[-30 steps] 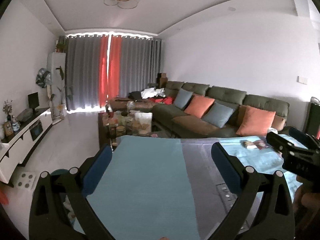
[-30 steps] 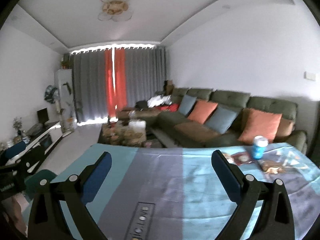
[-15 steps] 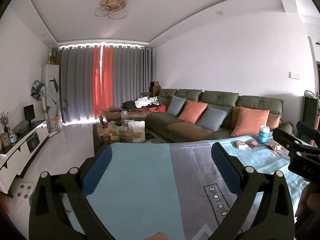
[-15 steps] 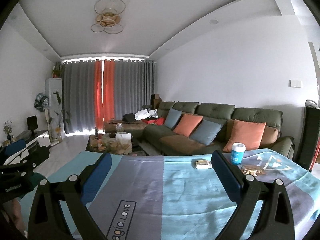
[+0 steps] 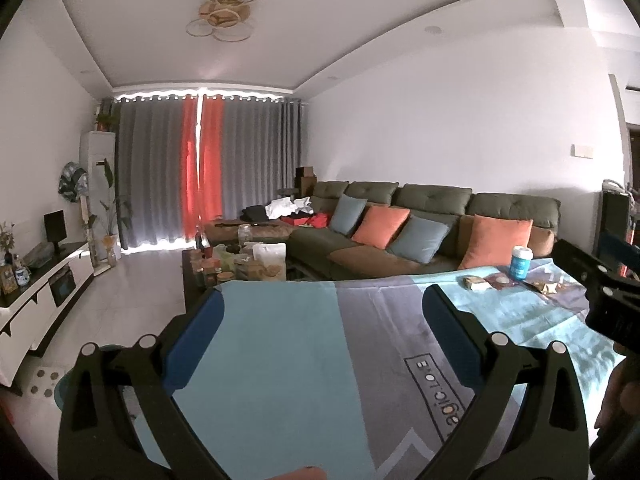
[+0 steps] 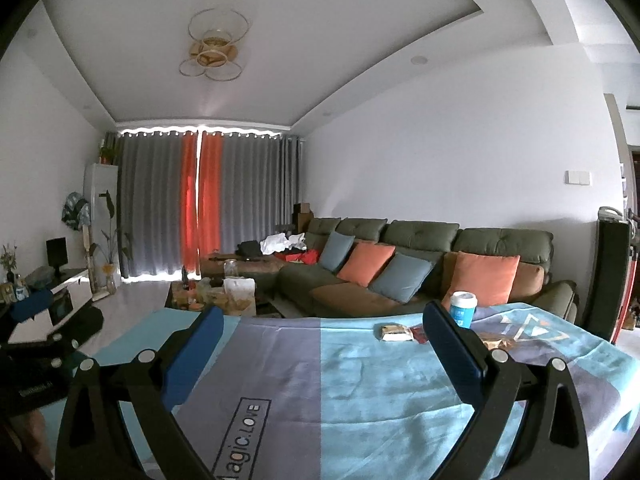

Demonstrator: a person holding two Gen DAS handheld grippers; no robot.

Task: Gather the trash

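The trash lies at the far right of a table under a blue and grey cloth (image 6: 360, 380): a blue paper cup (image 6: 463, 309) with a white lid, a pale food wrapper (image 6: 394, 332), a small red packet (image 6: 418, 334) and a crinkled brown wrapper (image 6: 498, 344). My right gripper (image 6: 324, 324) is open and empty, well short of them. My left gripper (image 5: 324, 312) is also open and empty over the cloth's left half. In the left wrist view the cup (image 5: 521, 262) and pale wrapper (image 5: 476, 282) sit far right, beyond the right gripper's body (image 5: 604, 296).
Behind the table runs a green sofa (image 6: 420, 264) with orange and blue cushions. A cluttered coffee table (image 6: 216, 296) stands mid-room, a white TV cabinet (image 5: 44, 280) along the left wall. A teal stool (image 5: 68, 384) sits below the table's left edge. A hand (image 5: 620, 396) holds the right gripper.
Both views have lifted and swung, so more ceiling shows. The cup and wrappers have come into the left view and shifted left in the right view. Both grippers stay open.
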